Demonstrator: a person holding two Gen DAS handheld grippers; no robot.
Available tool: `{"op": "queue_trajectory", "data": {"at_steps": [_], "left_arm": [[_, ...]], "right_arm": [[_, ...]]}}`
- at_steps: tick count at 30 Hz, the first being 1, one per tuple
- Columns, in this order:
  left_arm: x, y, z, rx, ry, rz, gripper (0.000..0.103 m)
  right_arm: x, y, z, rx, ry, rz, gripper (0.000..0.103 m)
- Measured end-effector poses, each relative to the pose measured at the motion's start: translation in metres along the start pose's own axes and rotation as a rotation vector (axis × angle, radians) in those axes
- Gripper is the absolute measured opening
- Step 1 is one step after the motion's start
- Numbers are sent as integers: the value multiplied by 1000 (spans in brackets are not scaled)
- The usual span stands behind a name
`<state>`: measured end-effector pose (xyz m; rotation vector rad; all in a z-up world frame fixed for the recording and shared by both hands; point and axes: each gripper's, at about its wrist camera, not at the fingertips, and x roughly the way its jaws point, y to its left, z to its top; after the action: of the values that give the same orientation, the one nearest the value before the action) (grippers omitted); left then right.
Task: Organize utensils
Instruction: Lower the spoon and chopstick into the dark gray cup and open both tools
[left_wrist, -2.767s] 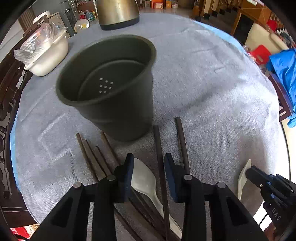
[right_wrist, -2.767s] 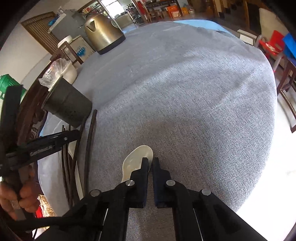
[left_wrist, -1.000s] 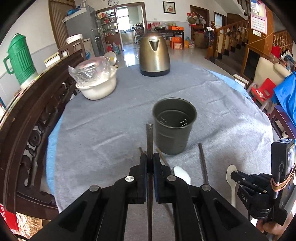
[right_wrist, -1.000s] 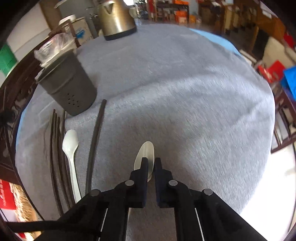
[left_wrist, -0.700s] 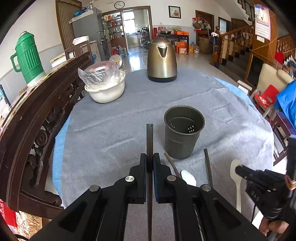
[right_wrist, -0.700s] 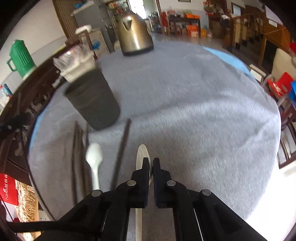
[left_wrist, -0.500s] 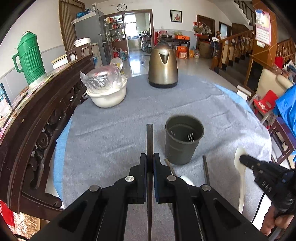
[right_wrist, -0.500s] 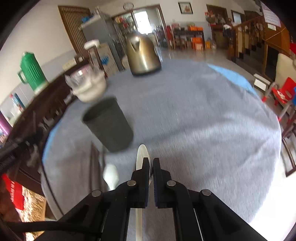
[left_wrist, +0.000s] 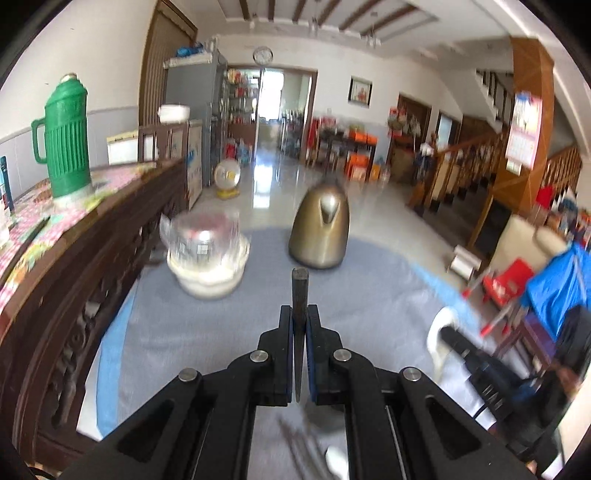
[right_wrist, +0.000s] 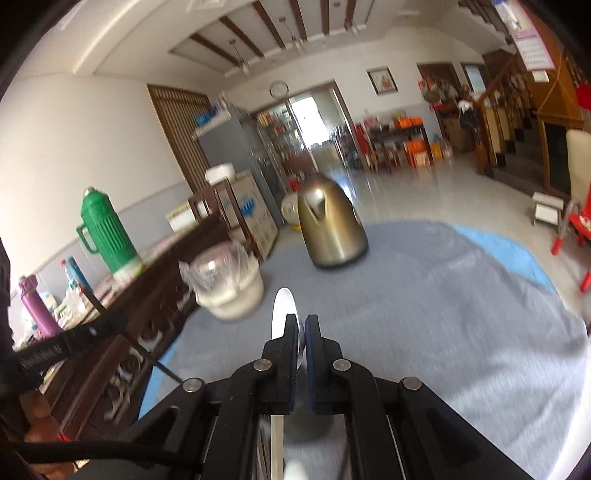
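Note:
My left gripper (left_wrist: 299, 317) is shut on a dark chopstick (left_wrist: 299, 288) that stands upright between its pads, high above the grey table (left_wrist: 369, 302). My right gripper (right_wrist: 300, 326) is shut on a white spoon (right_wrist: 282, 310), bowl end up; it also shows in the left wrist view (left_wrist: 441, 328) at the right. More chopsticks (left_wrist: 299, 450) and another white spoon (left_wrist: 334, 458) lie blurred on the cloth below the left gripper. The dark utensil cup is out of both views.
A brass kettle (left_wrist: 321, 236) stands at the table's far side. A white bowl covered with plastic (left_wrist: 205, 258) sits at the far left. A carved wooden chair back (left_wrist: 74, 295) runs along the left edge. A green thermos (left_wrist: 66, 136) stands behind it.
Both grippers have risen and tilted upward with their utensils. The dark cup and most of the chopsticks on the table have dropped out of view.

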<state>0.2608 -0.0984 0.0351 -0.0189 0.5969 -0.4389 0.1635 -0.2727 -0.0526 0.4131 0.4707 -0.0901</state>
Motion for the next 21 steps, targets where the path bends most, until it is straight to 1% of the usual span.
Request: {"op": "queue_trajectory", "data": {"at_steps": [3,6,9,11,15,17,19,21], "left_arm": [[7,-2,22,-44,-42,-29,7],[16,-4,32,-74,-40,-61,7],[22,-9,31,-81,-28,-83,7],[25,-9,25,-80,-9,-95,7],[37,-10,10,-83,52,-112,7],[43,-12,3,-80,85,-105,7],[46,-11,-5,-88,113,-113,7],[42,-9,-7,-95,112,-113,7]], "right_arm": [[14,7,16,8,-49,14,4],[33,15,26,-1,-101,12,4],[54,24,28,-30,-134,-7,4],[67,29,26,-57,-135,-23,4],[91,30,10,-77,-109,-37,4],[97,28,1,-87,-98,-43,4],[99,24,-8,-103,-86,-49,4],[98,21,-16,-122,-76,-55,4]]}}
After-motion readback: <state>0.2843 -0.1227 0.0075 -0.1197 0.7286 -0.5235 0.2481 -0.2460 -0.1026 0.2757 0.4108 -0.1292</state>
